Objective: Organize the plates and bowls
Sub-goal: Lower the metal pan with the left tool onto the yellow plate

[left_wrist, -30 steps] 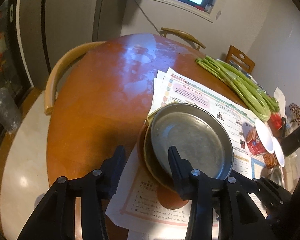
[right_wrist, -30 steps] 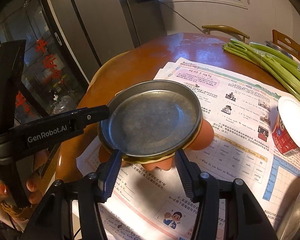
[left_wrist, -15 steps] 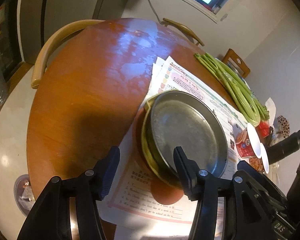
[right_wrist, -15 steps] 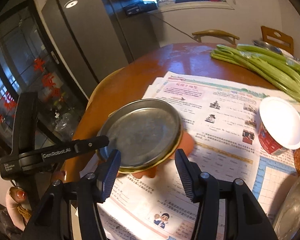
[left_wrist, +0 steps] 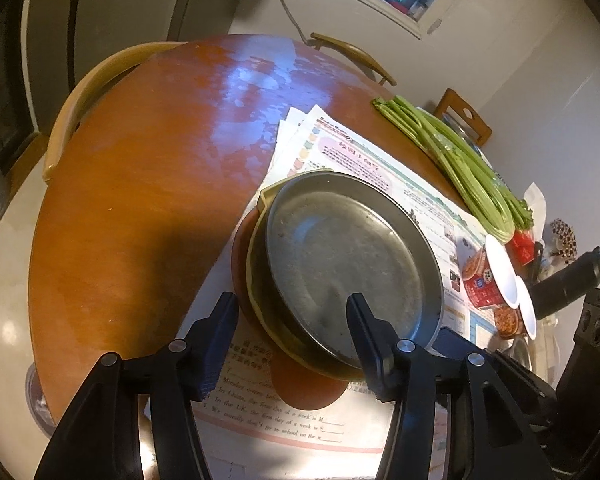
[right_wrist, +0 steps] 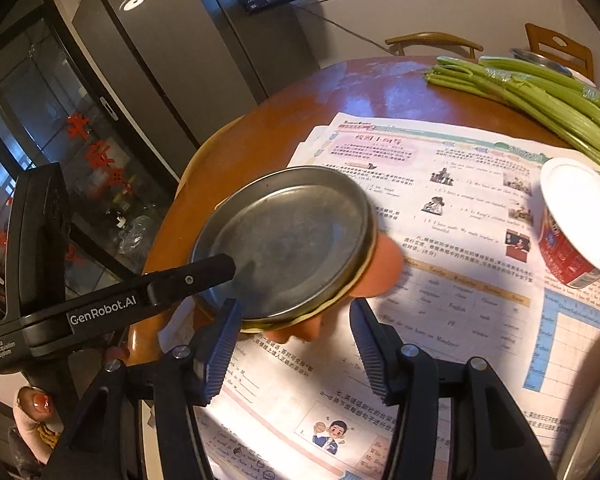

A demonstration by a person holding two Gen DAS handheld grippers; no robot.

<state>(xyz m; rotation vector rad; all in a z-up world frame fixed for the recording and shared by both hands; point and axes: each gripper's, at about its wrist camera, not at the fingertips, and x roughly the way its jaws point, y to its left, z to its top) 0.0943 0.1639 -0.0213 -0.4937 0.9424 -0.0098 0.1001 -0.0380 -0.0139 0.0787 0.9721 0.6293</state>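
Round shallow steel plate [left_wrist: 348, 268] sits mouth-up, roughly level, no long axis to speak of; it is stacked on a yellow-rimmed plate [left_wrist: 256, 264], which sits on an orange scalloped plate [left_wrist: 304, 390]. Stack rests on printed paper worksheets [right_wrist: 460, 208] near the edge of the round reddish wooden table [left_wrist: 148, 168]. Left gripper [left_wrist: 292, 334] comes at the stack from its near-left rim: jaws have just been opening, now spread with a clear gap; one finger [right_wrist: 196, 276] reaches over the steel plate's rim above the dish, the other is outside the rim, so the rim sits between them but the pads are not pressing on it, i.e. released. Right gripper [right_wrist: 296, 338] is just short of the stack's near edge, jaws apart, nothing between them but paper below, the left fingertip just beside the yellow rim; no contact I can confirm. Bundle of green celery stalks [right_wrist: 540, 100] lies at the far side of the table, red tub with white lid [right_wrist: 576, 224] on the paper right of the stack, well apart.
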